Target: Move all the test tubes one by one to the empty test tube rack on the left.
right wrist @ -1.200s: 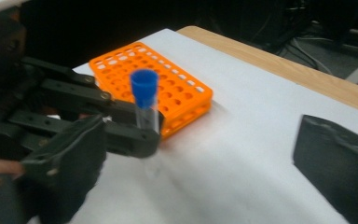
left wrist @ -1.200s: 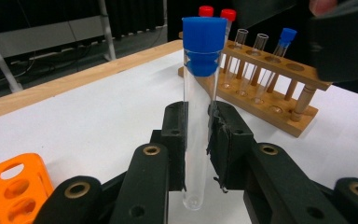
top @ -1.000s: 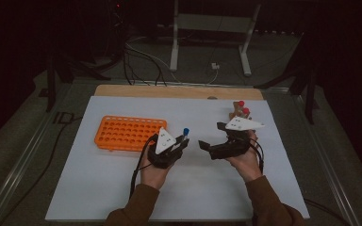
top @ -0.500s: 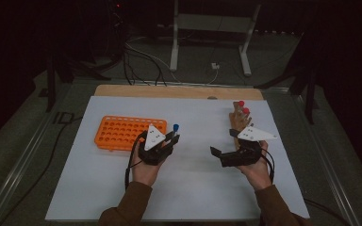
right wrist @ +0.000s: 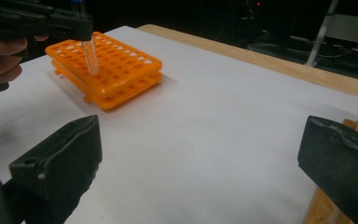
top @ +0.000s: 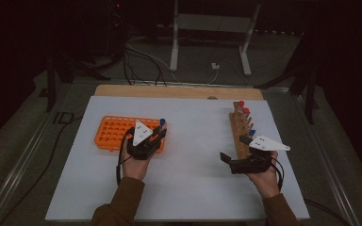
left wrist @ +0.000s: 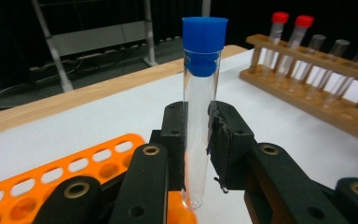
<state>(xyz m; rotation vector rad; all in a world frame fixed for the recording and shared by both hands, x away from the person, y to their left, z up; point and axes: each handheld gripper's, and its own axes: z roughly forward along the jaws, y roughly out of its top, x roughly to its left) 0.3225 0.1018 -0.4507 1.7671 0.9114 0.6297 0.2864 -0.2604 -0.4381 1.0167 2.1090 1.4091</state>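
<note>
I am finding no readable text, label, brand, number or sign in any of the views I am watching.
</note>
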